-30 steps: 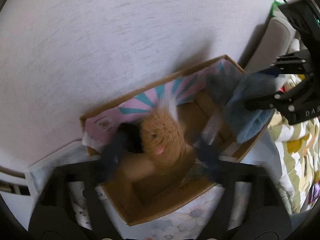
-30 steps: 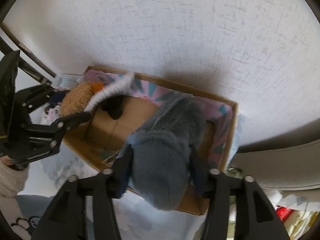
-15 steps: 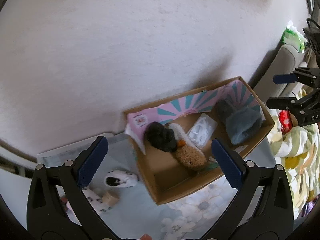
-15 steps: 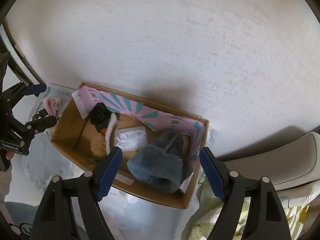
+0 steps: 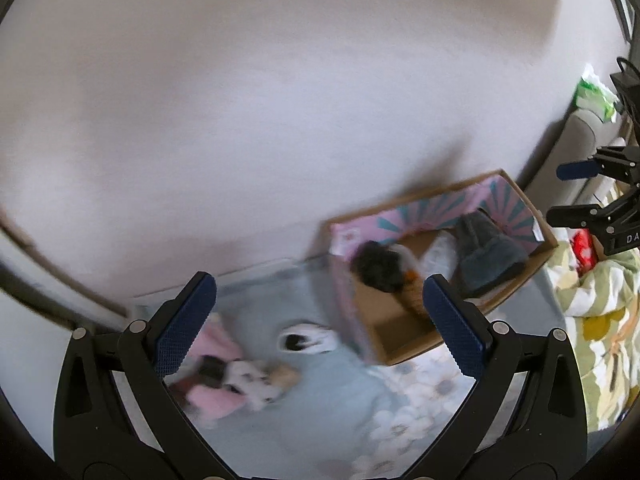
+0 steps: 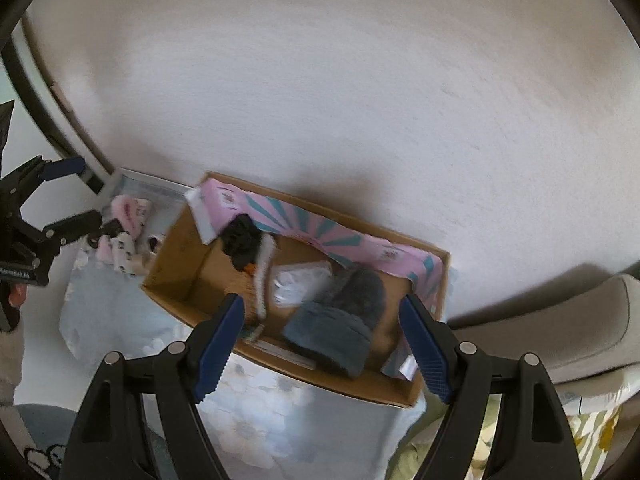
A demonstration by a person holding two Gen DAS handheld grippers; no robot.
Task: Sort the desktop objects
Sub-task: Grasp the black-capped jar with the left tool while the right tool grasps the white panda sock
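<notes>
Against the wall, one cardboard box [image 6: 176,276] sits on your floral-covered bench [image 6: 256,424], holding four items: one grey plush [image 6: 340,320], one black item [image 6: 242,240], one brown plush [image 6: 246,296], one clear packet [image 6: 298,280]. Both your tools, left tool [image 5: 320,324] and right tool [image 6: 320,344], hang with fingers spread apart, gripping nothing. Beside the box lies a blurred cluster of pink and spotted soft items [image 5: 224,376].

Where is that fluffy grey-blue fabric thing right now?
The fluffy grey-blue fabric item lies inside the open cardboard box, at its right end in the right wrist view, beside a clear plastic packet.
</notes>
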